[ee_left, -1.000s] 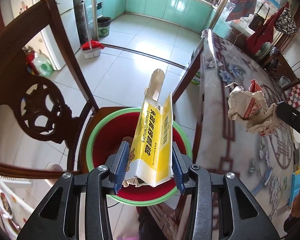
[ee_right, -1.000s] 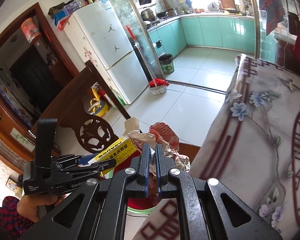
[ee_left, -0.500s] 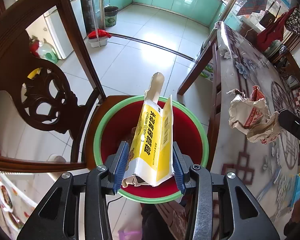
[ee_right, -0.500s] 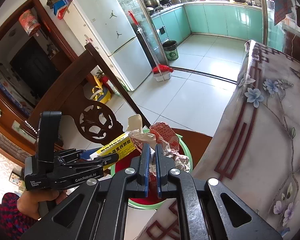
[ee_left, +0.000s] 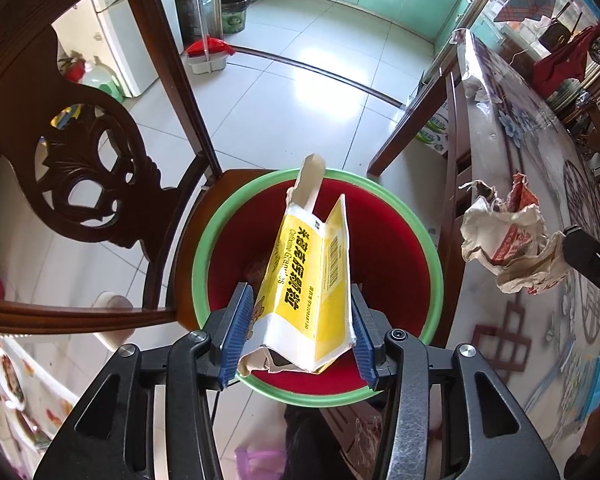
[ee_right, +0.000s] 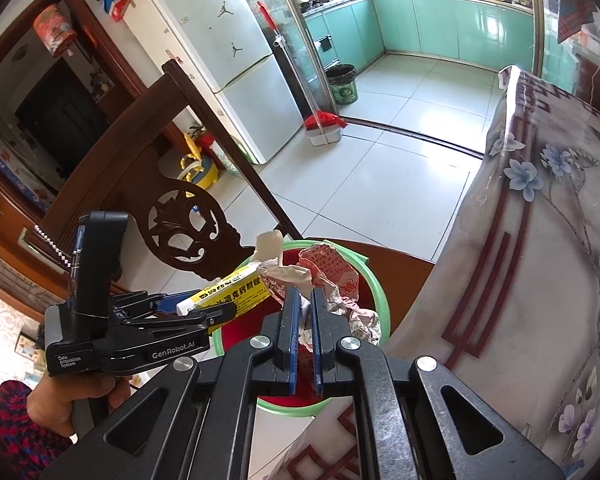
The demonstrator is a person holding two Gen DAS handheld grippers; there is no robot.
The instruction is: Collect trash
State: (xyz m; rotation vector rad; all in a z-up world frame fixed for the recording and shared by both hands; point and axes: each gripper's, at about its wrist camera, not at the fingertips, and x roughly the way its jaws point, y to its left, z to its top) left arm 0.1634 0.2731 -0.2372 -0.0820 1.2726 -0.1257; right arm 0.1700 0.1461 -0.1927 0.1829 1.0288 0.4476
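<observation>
Now the left gripper point(ee_left: 298, 330) hangs over the red bin point(ee_left: 224, 216) on the chair seat point(ee_left: 236, 178), jaws opening around the yellow carton point(ee_left: 312, 280), so it can fall in; the right gripper point(ee_right: 305, 328) stays clenched on the crumpled wrapper point(ee_right: 332, 280) beside it, waiting; both sit lower than a second ago, the bin nearer.

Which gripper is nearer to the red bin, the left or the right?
Left. The left gripper hangs directly over the red bin; the right gripper is off toward the table side.
</observation>
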